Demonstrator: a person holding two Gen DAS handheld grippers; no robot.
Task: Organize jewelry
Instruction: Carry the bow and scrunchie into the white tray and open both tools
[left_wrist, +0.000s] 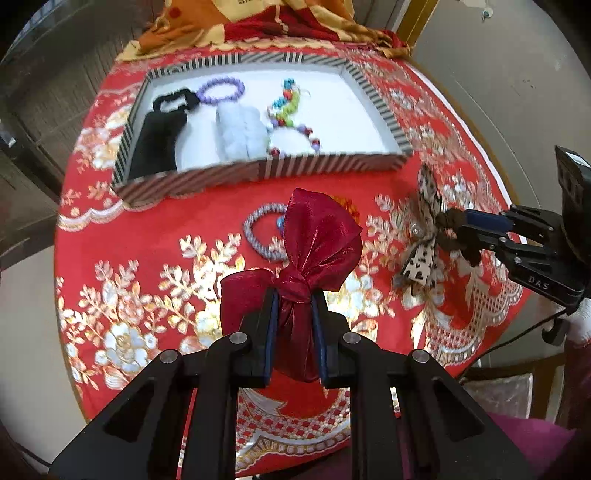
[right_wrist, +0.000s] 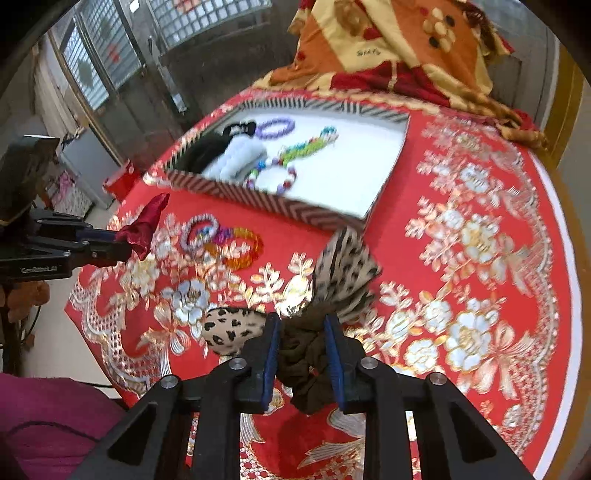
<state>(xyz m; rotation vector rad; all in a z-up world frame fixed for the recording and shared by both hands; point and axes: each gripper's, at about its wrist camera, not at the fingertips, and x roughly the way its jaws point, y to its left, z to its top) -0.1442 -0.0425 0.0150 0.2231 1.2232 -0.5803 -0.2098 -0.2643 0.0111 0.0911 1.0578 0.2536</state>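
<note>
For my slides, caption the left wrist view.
Left gripper lifts a red bow toward the striped tray.

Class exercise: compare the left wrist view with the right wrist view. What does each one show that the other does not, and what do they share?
Left wrist view only: the left gripper up close, shut on the red bow at its knot.

Right wrist view only: the orange bracelet in full, and the right gripper up close, shut on the leopard bow.

Both: the striped tray holding a purple bracelet and bead strands, the grey bracelet, and the red tablecloth.
</note>
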